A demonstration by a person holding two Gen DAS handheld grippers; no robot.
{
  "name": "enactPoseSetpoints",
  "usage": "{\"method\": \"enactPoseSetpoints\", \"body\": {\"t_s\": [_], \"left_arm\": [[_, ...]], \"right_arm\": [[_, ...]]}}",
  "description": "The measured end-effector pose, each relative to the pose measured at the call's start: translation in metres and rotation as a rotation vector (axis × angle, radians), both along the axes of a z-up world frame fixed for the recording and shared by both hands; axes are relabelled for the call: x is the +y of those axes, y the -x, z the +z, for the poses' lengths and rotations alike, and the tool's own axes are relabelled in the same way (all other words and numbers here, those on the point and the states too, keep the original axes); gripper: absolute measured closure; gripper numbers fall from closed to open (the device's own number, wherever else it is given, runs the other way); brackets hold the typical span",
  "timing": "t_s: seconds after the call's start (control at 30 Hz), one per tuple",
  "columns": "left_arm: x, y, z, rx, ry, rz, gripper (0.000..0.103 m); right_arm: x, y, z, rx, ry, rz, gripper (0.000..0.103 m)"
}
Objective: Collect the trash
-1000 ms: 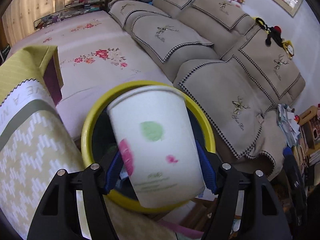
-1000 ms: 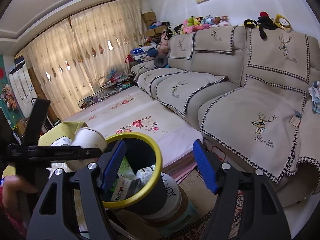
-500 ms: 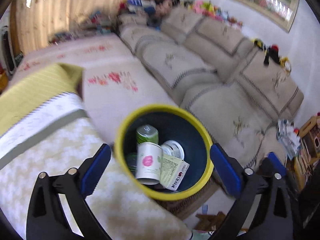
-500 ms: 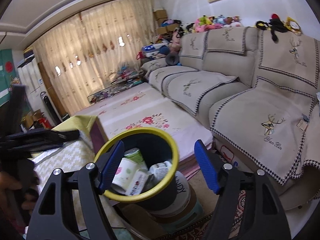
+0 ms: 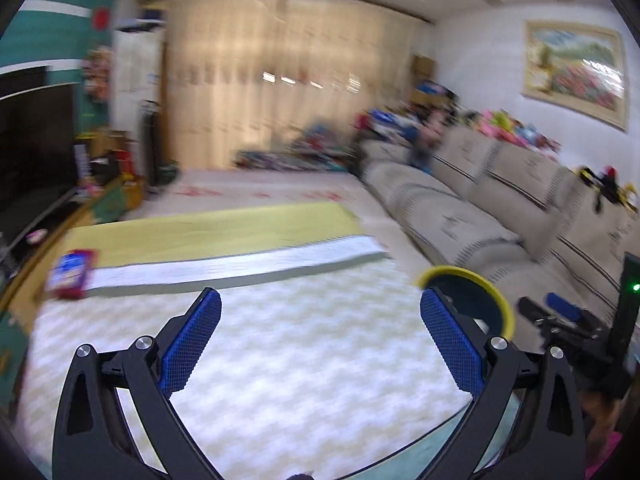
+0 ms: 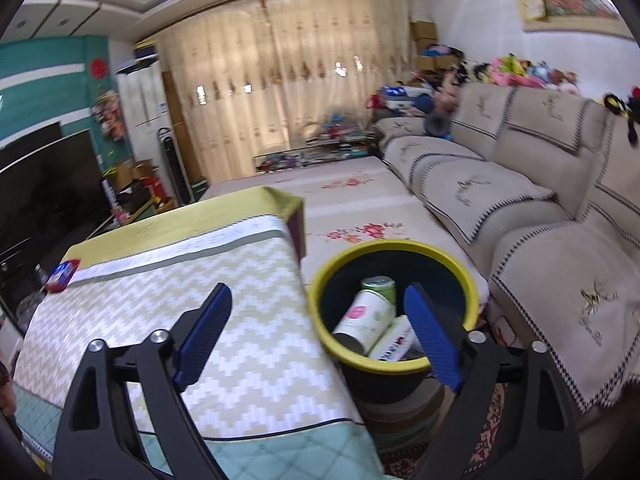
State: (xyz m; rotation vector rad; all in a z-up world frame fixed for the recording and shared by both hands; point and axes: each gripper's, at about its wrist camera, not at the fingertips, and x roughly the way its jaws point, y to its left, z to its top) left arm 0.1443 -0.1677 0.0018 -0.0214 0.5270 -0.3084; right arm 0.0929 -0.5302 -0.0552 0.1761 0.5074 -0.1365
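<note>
The left tool (image 5: 320, 320) stands released, its blue pads spread wide with nothing between them, above the zigzag-patterned cloth of the tabletop (image 5: 280, 344). The right tool (image 6: 318, 322) is also released; its jaws have just been opening, and they grasp nothing. Its left pad stands over the tabletop (image 6: 224, 320) and its right pad over the mouth of the bin (image 6: 394, 368).

The bin is dark with a yellow rim and stands just beside the right edge of the tabletop, between that edge and the sofa (image 6: 520, 208). It rests on a stack of round containers. Inside lie a white paper cup (image 6: 364, 318) with a pink mark, tilted on its side, a green-topped can (image 6: 378, 284) behind it, and a white carton (image 6: 394, 344) beside the cup. In the left wrist view the bin (image 5: 486, 280) shows partly behind the right pad; this view is blurred.

The middle and near part of the tabletop carry nothing. A red-and-blue packet (image 6: 63, 274) lies near the far left corner, at the border where the zigzag cloth meets a yellow-green cloth (image 6: 208, 216). In the left wrist view the packet (image 5: 69, 274) shows in the same place. The far right corner of the tabletop drops off sharply.

Beyond the bin, a floral-printed surface (image 6: 360, 212) runs along the sofa front. Beige curtains (image 6: 280, 80) close the far wall; a dark screen (image 6: 44, 184) stands at left. The right tool (image 5: 560, 312) shows at the right edge of the left wrist view.
</note>
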Motion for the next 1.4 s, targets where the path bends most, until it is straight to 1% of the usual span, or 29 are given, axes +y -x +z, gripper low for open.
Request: {"method": "enactPoseSetpoints", "body": {"t_s": [0.03, 0.13, 0.23, 0.4, 0.57, 0.73, 0.77, 1.03, 1.4], "left_arm": [[0.019, 0.01, 0.002, -0.013, -0.01, 0.044, 0.005], [0.059, 0.036, 0.005, -0.031, -0.025, 0.124, 0.005], [0.086, 0.061, 0.007, -0.05, -0.019, 0.175, 0.005], [0.111, 0.092, 0.01, -0.063, 0.022, 0.214, 0.005], [0.106, 0.116, 0.01, -0.079, 0.04, 0.208, 0.005], [0.101, 0.129, 0.011, -0.081, 0.004, 0.213, 0.005], [0.094, 0.128, 0.014, -0.083, 0.0, 0.216, 0.005], [0.083, 0.133, 0.022, -0.104, -0.031, 0.223, 0.005], [0.079, 0.131, 0.024, -0.101, -0.031, 0.22, 0.005]], "right_arm": [[0.005, 0.001, 0.003, -0.004, 0.007, 0.009, 0.016], [0.018, 0.01, 0.014, -0.017, 0.033, 0.03, 0.013], [0.025, 0.022, 0.024, -0.03, 0.044, 0.048, 0.01], [0.038, 0.038, 0.035, -0.05, 0.07, 0.053, 0.009], [0.044, 0.054, 0.039, -0.063, 0.077, 0.06, 0.008], [0.041, 0.063, 0.037, -0.061, 0.068, 0.06, 0.007], [0.041, 0.064, 0.036, -0.061, 0.064, 0.062, 0.007], [0.032, 0.068, 0.039, -0.076, 0.044, 0.057, 0.007], [0.031, 0.065, 0.035, -0.069, 0.037, 0.057, 0.007]]}}
